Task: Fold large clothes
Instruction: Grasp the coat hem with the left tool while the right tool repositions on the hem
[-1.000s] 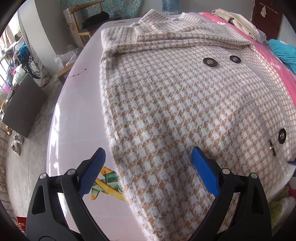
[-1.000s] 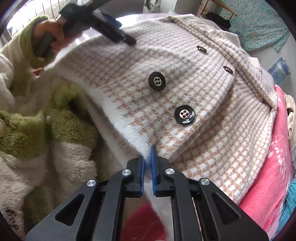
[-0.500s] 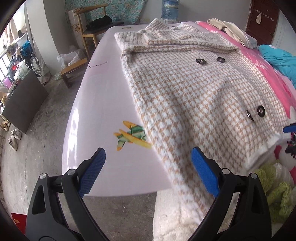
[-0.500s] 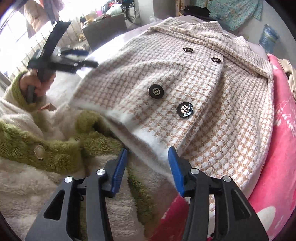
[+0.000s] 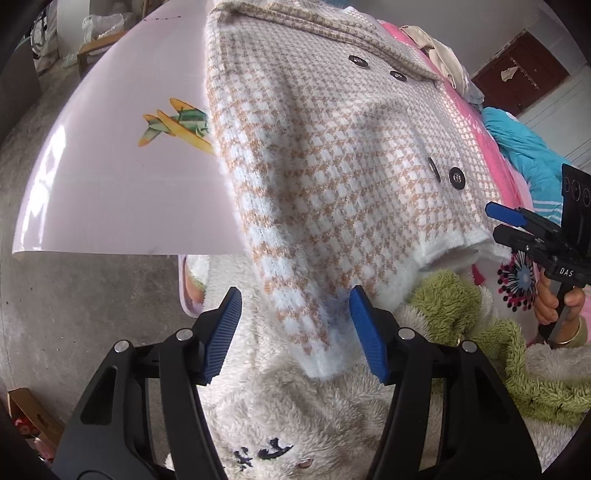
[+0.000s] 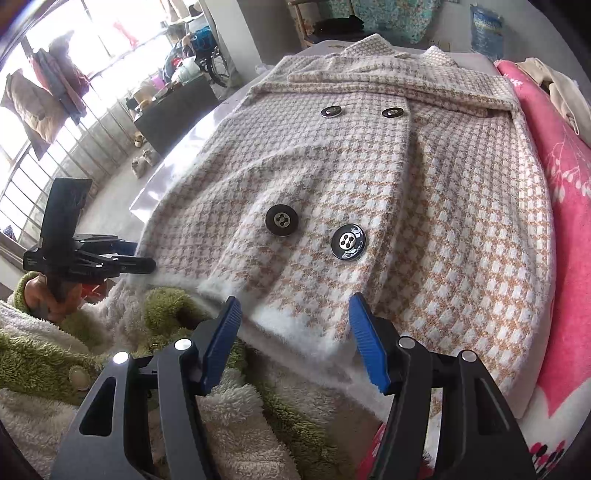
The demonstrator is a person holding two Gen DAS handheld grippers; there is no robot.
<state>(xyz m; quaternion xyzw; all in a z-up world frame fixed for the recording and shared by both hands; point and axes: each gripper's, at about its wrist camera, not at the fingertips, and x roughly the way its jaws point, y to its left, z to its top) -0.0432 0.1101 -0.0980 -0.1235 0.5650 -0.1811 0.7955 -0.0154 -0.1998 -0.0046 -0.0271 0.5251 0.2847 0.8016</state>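
A bare grey concrete floor (image 5: 74,302) fills the nine o'clock side. At ten o'clock, daylight pours through tall barred windows (image 6: 55,147). A dark red wooden door (image 5: 521,70) stands at two o'clock, a wooden chair (image 6: 321,22) near twelve.

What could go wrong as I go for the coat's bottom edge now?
1. The coat hem hangs off the pink board; a pull may drag it off.
2. The left tongs straddle the hanging sleeve, unclamped; closing may also snag the fleece robe behind.
3. The right tongs stand open at the hem.
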